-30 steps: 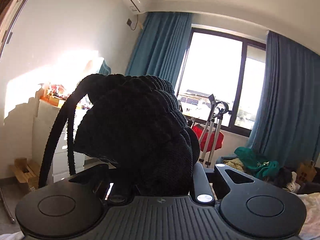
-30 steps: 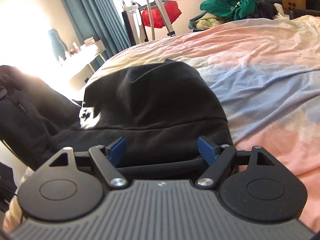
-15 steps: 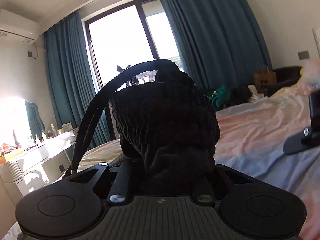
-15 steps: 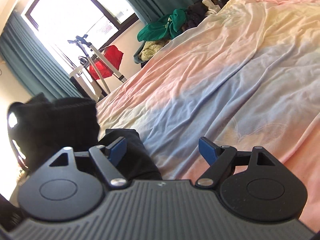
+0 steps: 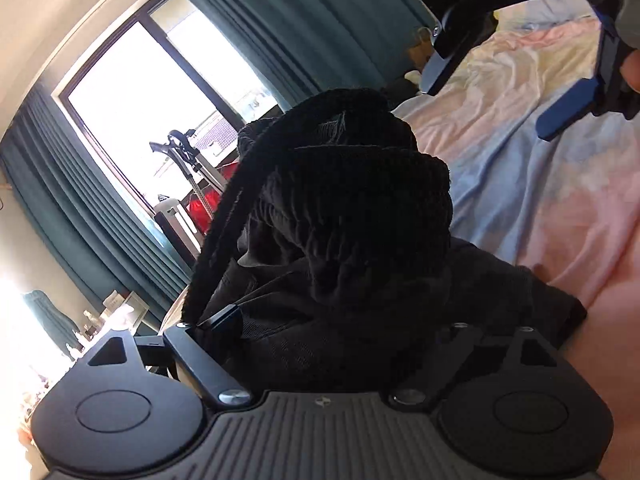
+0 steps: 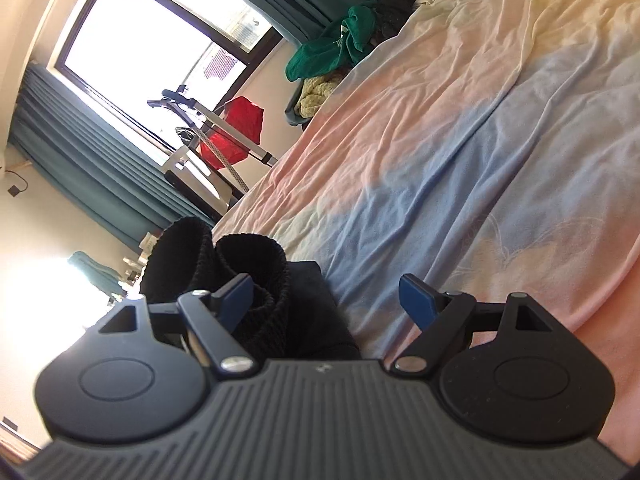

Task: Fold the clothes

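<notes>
A black garment (image 5: 352,216) with ribbed cuffs and a thick cord lies bunched on the pastel bedsheet (image 5: 552,208). My left gripper (image 5: 340,320) is open, its fingers spread on either side of the bundle, and the cloth hides the right finger. In the right wrist view the same garment (image 6: 256,268) sits at the lower left, just past the left blue pad. My right gripper (image 6: 326,298) is open and holds nothing. In the left wrist view the right gripper (image 5: 484,110) hovers above the bed at the upper right.
The pink, blue and yellow sheet (image 6: 460,152) stretches away to the right. Beyond the bed edge stand a garment steamer with a red item (image 6: 236,132), a pile of green clothes (image 6: 332,48), teal curtains (image 6: 80,168) and a window. A dresser top (image 5: 104,316) is at the left.
The left gripper swung from facing the window down to the bed and its fingers opened around the black bundle. The right gripper drew back from the garment, staying open.
</notes>
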Available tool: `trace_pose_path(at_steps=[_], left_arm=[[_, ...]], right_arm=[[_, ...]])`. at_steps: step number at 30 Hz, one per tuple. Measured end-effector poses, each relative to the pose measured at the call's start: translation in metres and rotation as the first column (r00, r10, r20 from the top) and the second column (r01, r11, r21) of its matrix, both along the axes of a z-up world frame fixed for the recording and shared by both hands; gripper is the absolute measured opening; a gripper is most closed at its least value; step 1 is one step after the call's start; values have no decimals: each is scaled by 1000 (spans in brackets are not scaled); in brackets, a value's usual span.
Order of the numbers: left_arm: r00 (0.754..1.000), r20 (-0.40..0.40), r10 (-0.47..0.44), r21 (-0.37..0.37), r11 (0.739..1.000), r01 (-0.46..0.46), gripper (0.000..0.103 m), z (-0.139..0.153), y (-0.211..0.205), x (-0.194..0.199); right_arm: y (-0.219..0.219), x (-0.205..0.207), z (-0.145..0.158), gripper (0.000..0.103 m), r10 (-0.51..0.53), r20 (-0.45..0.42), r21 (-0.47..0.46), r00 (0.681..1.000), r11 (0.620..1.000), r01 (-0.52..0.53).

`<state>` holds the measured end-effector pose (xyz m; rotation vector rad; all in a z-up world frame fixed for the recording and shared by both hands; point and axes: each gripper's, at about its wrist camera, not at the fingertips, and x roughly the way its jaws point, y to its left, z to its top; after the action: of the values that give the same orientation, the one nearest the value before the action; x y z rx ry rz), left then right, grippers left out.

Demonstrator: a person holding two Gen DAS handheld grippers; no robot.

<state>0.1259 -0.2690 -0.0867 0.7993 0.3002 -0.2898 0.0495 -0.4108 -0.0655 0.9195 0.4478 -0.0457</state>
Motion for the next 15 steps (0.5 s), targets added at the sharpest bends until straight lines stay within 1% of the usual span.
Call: trace_pose_path(at_steps=[4, 5, 8, 10, 11, 15], left_arm=[[997, -65, -34, 41, 998, 37, 91, 10, 37, -1], [997, -77, -29, 42, 999, 32, 91, 12, 53, 0], [997, -81, -5, 23, 1000, 6, 91, 17, 80, 9], [995, -99, 31, -23, 999, -34, 91, 18, 128, 6], [994, -105, 39, -48, 998, -45, 92, 21, 141, 4], [992, -113, 49, -145, 987, -65, 92, 35, 166, -1]], right_arm=[[6, 0, 3, 83, 22, 25, 25, 999, 999, -23], [8, 0, 4, 83, 31, 29, 33, 999, 999, -32], [14, 3, 3, 83, 63, 35, 58, 997, 996, -65], [17, 4, 2, 83, 73, 41, 75, 996, 994, -76], [18, 4, 1, 84, 76, 45, 84, 996, 993, -79], [22, 5, -1, 84, 87, 62, 117, 994, 989, -94]])
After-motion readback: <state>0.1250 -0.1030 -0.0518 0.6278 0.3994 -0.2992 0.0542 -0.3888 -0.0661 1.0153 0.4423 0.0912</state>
